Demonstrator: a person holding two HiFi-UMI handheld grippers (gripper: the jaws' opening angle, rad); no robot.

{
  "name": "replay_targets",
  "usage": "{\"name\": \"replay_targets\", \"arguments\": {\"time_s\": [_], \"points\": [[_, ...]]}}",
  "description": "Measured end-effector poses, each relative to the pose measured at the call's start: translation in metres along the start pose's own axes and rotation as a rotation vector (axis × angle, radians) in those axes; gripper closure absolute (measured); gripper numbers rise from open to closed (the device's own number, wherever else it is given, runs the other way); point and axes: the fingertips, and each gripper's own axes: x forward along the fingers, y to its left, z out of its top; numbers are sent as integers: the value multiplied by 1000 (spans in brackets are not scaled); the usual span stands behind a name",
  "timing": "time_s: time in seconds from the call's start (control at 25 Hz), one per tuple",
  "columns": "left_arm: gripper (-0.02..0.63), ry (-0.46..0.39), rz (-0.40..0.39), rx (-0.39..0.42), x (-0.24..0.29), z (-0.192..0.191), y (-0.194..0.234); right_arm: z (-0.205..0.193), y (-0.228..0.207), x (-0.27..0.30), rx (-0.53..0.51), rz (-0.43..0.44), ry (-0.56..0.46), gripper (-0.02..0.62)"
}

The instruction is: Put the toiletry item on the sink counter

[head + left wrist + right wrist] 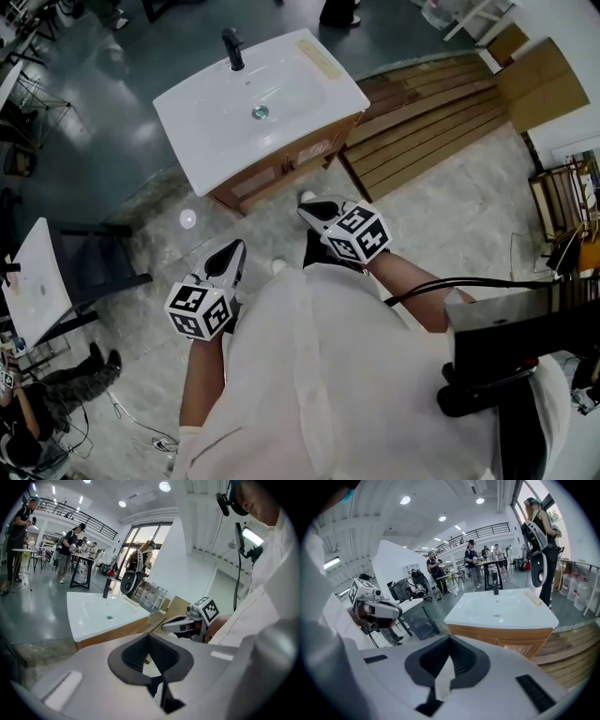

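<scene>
A white sink counter [202, 122] on a wooden cabinet stands ahead of me, with a black faucet [232, 49] at its back. A pale beige oblong item [319, 58] lies on the counter's right rim; it also shows in the right gripper view [533, 598]. My left gripper [236, 247] hangs over the floor, short of the cabinet, jaws together and empty. My right gripper [309, 211] is nearer the cabinet's front corner, also shut with nothing in it. In each gripper view the jaws [150, 637] [450, 639] meet at the tips, and only floor shows through the gap.
A slatted wooden platform [422, 112] lies right of the cabinet, with cardboard [534, 84] behind it. A white table [37, 277] and a dark chair [98, 262] stand at the left. A small white disc [187, 218] lies on the floor. People work at tables in the background.
</scene>
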Motion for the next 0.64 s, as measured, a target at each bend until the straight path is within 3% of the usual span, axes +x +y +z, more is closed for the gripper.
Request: {"name": "replay_targets", "arguments": {"time_s": [0.4, 0.64], "points": [[600, 21, 31, -14, 17, 13, 24, 17, -32, 7, 9, -2, -14, 591], [600, 32, 6, -10, 50, 34, 31, 28, -72, 11, 32, -29, -12, 591]]}}
